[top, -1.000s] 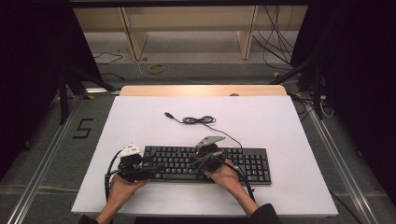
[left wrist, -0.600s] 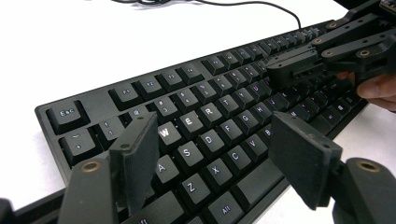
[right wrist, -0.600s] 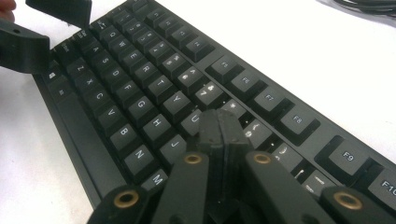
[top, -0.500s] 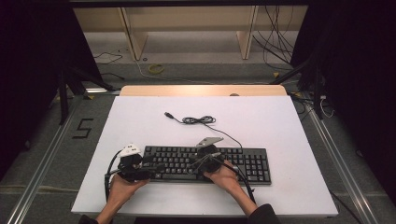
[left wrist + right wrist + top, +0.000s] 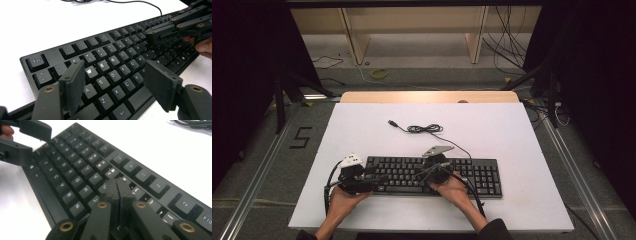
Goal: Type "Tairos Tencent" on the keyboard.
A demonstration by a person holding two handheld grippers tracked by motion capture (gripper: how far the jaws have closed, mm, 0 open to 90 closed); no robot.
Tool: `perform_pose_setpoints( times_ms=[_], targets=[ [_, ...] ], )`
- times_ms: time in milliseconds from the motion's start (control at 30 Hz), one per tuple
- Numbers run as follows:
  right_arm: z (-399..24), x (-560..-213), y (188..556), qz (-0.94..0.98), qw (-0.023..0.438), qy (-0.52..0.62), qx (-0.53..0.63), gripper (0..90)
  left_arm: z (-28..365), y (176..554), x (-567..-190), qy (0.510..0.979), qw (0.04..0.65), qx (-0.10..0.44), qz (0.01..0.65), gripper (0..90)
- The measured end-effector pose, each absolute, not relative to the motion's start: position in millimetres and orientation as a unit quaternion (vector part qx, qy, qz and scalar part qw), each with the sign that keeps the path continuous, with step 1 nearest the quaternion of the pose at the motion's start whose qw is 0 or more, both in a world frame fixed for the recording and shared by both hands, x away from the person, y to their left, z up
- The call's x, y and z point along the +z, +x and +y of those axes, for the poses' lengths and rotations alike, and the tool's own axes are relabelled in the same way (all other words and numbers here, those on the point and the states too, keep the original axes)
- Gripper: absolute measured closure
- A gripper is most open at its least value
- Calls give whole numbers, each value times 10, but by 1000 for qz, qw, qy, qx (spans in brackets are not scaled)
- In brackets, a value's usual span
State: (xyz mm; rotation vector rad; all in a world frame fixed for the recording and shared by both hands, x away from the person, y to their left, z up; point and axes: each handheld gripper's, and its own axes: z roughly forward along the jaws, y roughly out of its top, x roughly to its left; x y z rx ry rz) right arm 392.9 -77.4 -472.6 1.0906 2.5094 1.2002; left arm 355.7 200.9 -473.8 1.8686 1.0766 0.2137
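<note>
Keyboard: black keyboard (image 5: 432,175) lies flat on the white table (image 5: 512,135), in the near half, just in front of the person.
Long axis: it runs left to right across the table in the high view, parallel to the near edge, number pad at the right end, key legends facing the person.
Cable: its cord (image 5: 424,129) leaves the back edge and ends in a loose coil on the bare table behind, plug pointing away to the left.
Left gripper (image 5: 374,181): sits at the keyboard's left end, jaws spread wide apart with nothing between the pads.
Left gripper view: legends are readable here, W, E, R, S, D, X under and between the open jaws, Esc at the far corner; the high view gives no letters.
Right gripper (image 5: 117,188): jaws pressed together, tips down on the keys.
Right gripper view: the closed tips meet the key rows just right of the H and J keys, F-keys beyond; the exact key under them is hidden.
Hands: each grips its tool from the near edge in the high view.
</note>
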Motion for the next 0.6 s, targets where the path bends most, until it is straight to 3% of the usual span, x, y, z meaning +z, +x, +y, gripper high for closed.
perform_pose_setpoints(
  times_ms=[600],
  targets=[
    [-865, -4608, 3866, 829, 71, 359, 422, 785, 2025, 3576, -4730, 760, 470, 86, 441, 339]
  ],
)
